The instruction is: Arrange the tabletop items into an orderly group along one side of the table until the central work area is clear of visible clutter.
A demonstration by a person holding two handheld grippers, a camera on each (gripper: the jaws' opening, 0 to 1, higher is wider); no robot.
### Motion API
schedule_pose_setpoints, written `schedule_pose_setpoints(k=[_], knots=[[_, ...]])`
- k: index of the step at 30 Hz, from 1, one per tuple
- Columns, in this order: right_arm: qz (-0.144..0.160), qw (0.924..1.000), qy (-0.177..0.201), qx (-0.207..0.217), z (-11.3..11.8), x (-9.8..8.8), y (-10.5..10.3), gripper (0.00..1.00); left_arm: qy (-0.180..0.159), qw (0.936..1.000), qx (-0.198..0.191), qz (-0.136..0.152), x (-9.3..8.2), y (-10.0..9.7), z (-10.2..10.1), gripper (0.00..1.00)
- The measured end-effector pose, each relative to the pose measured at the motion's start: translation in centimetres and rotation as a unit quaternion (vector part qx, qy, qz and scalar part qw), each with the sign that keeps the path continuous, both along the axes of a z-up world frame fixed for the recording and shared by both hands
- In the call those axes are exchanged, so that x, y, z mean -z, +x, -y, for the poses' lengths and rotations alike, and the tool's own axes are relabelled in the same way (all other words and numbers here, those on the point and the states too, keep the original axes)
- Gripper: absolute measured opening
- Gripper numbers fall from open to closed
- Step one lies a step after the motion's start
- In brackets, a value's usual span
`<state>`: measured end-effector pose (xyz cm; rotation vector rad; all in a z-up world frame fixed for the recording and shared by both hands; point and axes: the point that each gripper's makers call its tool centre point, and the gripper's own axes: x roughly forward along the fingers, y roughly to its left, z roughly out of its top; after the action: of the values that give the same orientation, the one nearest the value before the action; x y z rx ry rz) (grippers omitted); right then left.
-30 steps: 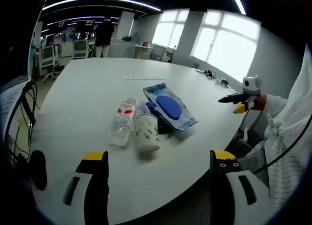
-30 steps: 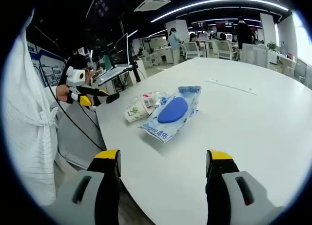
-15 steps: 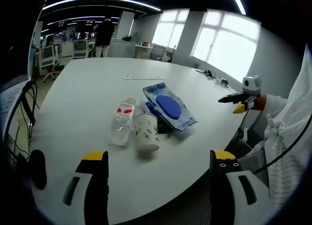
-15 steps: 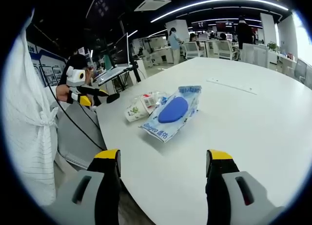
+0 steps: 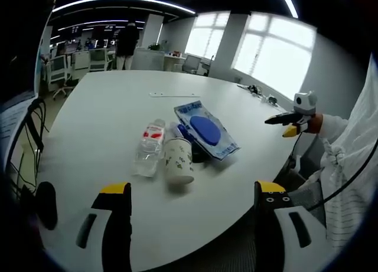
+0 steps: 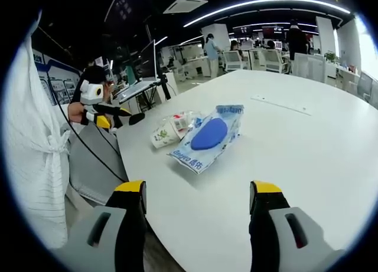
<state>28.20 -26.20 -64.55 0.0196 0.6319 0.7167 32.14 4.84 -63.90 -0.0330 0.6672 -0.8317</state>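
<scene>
Open-plan office, probably: desks, office chairs point(image 5: 58, 71), monitors point(image 6: 146, 61), strip lighting.

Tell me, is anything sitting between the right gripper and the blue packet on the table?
Nothing visible. In the right gripper view, bare white table runs from the open right gripper up to the blue packet. The paper cup and water bottle lie at the packet's far side, toward the left gripper.

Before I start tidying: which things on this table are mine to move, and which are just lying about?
To move:
water bottle, lying on its side
paper cup, also on its side
blue packet, resting against the cup

Lying about:
thin white strip further up the table
small items at the table's window-side edge
</scene>
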Motion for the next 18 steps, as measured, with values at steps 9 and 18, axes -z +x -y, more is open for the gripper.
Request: schedule_pose_setpoints(k=[9, 18], knots=[[0.0, 1.0, -0.003, -0.008, -0.8, -0.6, 0.3, 0.7, 0.0, 1.0, -0.002, 0.003, -0.3, 0.2, -0.1, 0.88], [0.002, 0.9998, -0.007, -0.02, -1.2, -0.9, 1.2, 0.7, 0.0, 1.0, -0.007, 0.005, -0.5, 0.5, -0.1, 0.88]])
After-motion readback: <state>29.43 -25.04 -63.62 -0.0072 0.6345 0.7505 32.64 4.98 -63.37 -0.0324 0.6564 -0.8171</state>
